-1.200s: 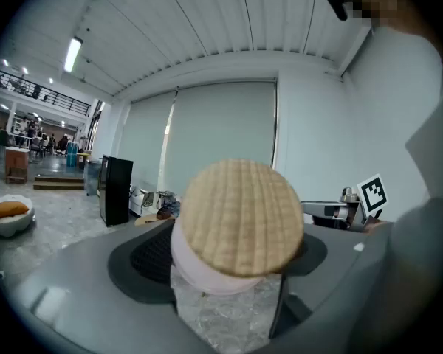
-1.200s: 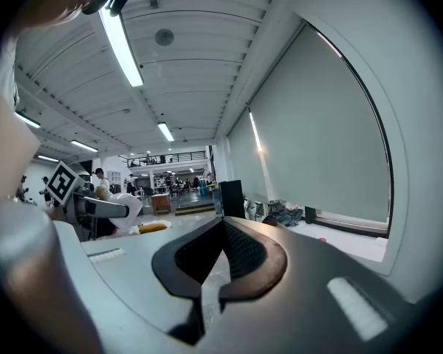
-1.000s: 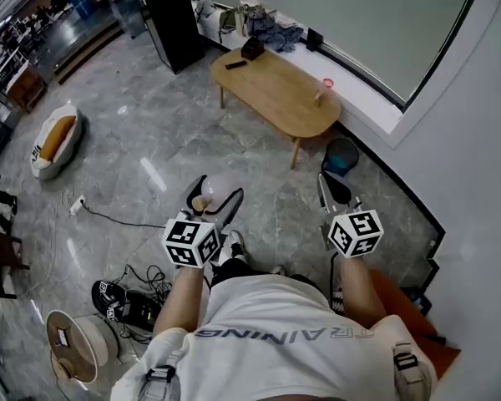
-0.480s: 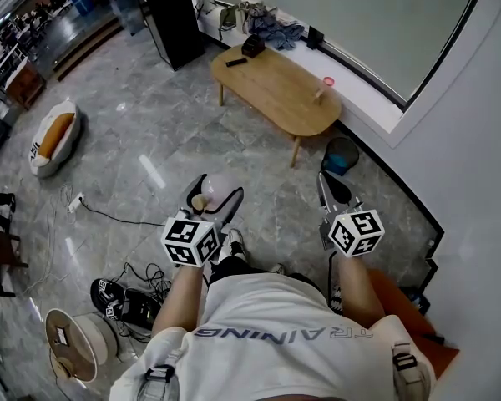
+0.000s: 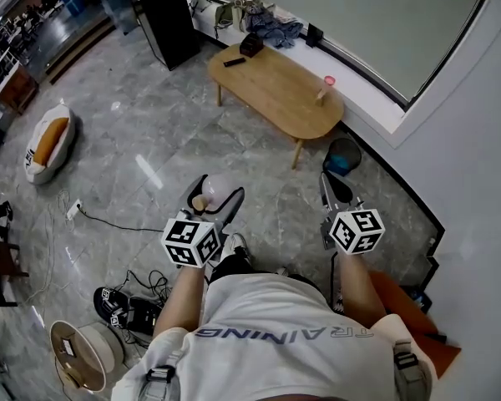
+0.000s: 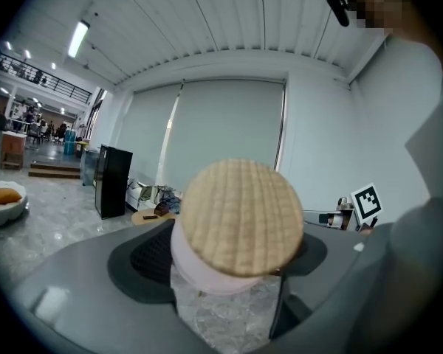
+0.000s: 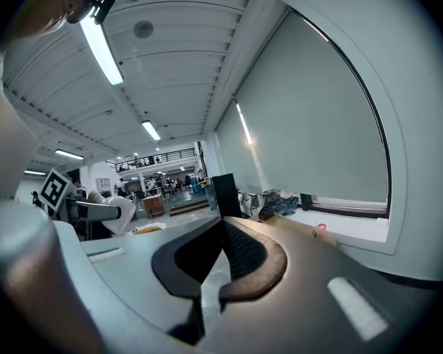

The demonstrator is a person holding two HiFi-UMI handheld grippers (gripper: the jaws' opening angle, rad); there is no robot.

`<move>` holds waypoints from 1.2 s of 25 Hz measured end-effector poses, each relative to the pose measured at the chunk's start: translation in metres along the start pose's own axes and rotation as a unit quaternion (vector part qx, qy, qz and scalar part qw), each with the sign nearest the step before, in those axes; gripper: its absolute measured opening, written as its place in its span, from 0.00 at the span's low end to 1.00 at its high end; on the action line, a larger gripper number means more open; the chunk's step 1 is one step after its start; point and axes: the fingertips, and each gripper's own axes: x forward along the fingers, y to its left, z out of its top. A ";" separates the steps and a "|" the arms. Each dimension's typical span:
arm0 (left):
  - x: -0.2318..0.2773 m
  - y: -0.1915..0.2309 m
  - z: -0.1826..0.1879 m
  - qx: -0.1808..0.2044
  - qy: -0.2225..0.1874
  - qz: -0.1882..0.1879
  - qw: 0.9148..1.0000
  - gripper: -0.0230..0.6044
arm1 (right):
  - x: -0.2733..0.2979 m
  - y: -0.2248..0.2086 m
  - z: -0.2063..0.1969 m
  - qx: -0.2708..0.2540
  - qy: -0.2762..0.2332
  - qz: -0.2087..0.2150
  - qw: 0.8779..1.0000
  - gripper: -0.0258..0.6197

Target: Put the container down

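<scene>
The container (image 5: 222,185) is a pale round jar with a tan woven lid (image 6: 240,214). It hangs at waist height over the grey floor, with my left gripper (image 5: 215,192) shut on it and one dark pad (image 6: 151,257) pressed to each side. In the left gripper view the lid faces the camera and hides most of the jar. My right gripper (image 5: 326,182) is off to the right, shut on nothing, its pads (image 7: 240,253) meeting. From the right gripper view the jar (image 7: 123,214) shows at the left.
A low oval wooden table (image 5: 275,90) stands ahead by the window ledge, with a pink cup (image 5: 329,81) and a dark box (image 5: 252,47) on it. A blue bin (image 5: 342,155) sits beside it. A black cabinet (image 5: 163,15), a cushion bed (image 5: 46,140) and cables (image 5: 125,303) lie to the left.
The head view has shifted slightly, so the floor and table slid a little. Both grippers keep their places, and the jar stays in the left one.
</scene>
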 end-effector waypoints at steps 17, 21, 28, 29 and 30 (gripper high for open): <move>0.061 0.162 0.067 -0.003 -0.007 -0.020 1.000 0.66 | 0.178 0.054 0.047 -0.028 -0.005 -0.011 1.000 0.07; 0.075 0.182 0.066 -0.014 0.002 -0.022 1.000 0.66 | 0.202 0.056 0.043 -0.029 0.008 -0.007 1.000 0.07; 0.120 0.206 0.071 -0.015 0.014 -0.019 1.000 0.66 | 0.254 0.035 0.042 -0.022 0.019 0.003 1.000 0.07; 0.128 0.211 0.072 -0.014 0.016 -0.017 1.000 0.66 | 0.265 0.032 0.042 -0.020 0.020 0.006 1.000 0.07; 0.136 0.216 0.074 -0.012 0.017 -0.015 1.000 0.66 | 0.275 0.028 0.042 -0.016 0.019 0.009 1.000 0.07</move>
